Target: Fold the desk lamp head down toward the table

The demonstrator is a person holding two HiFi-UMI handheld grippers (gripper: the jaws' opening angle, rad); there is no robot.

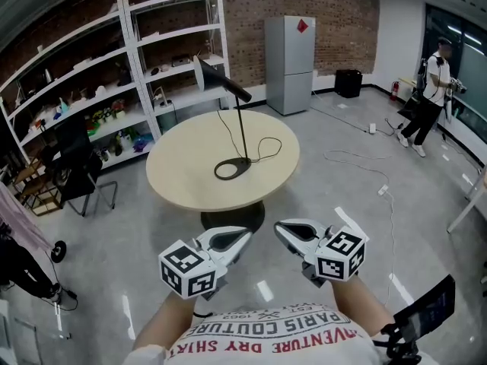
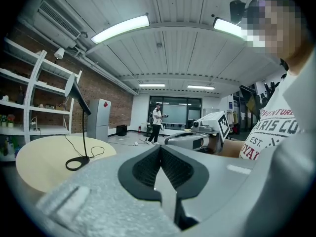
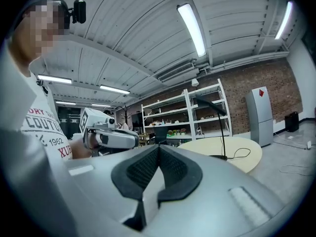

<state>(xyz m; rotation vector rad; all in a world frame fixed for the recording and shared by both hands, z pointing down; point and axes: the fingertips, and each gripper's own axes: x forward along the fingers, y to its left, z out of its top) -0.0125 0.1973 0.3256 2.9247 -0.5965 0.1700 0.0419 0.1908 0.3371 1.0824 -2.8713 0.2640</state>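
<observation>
The lamp [image 1: 242,128] stood upright about mid-counter [image 1: 183,177], its head [image 1: 215,74] raised toward the far left edge, so the fold looked not yet begun. The left tongs [image 1: 234,239] and right tongs [image 1: 291,233] were both pressed shut on nothing. They were held side by side, well short of the near edge, probably a ready pose before approaching.

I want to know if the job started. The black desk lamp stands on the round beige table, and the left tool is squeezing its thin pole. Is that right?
No. The black desk lamp does stand on the round beige table, but the left tool is not squeezing its pole: it is shut on nothing, well short of the table, as the head view shows.
</observation>
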